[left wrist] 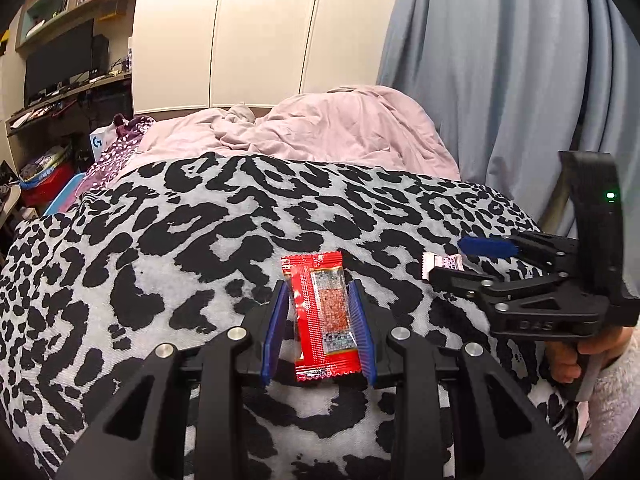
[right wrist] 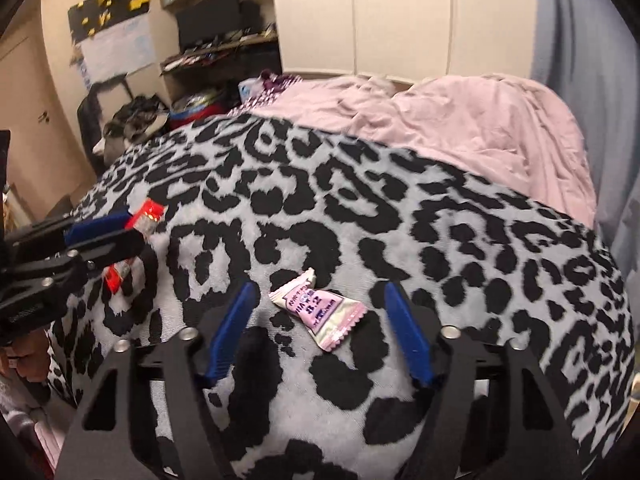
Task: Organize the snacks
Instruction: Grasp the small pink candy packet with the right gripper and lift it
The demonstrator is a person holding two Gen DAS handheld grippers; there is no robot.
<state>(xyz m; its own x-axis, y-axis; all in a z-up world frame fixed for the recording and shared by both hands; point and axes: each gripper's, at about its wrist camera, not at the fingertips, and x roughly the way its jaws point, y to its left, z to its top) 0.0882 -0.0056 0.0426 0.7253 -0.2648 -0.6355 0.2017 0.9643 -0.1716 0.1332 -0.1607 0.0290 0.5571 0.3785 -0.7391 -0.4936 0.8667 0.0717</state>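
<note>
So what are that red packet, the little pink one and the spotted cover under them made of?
Red packet: looks like glossy plastic film, with a clear window and crimped zigzag ends.
Pink packet: thin plastic or foil wrapper, satin sheen, serrated end, one end twisted.
Spotted cover: soft matte woven or fleecy fabric, judging by its creases; the exact fibre cannot be told.

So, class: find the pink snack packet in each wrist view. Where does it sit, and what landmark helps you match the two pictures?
Left wrist view: pink snack packet at right of centre, partly behind the right gripper.
Right wrist view: pink snack packet low centre, lying between the blue fingers.
Shared landmark: leopard-print blanket.
</note>
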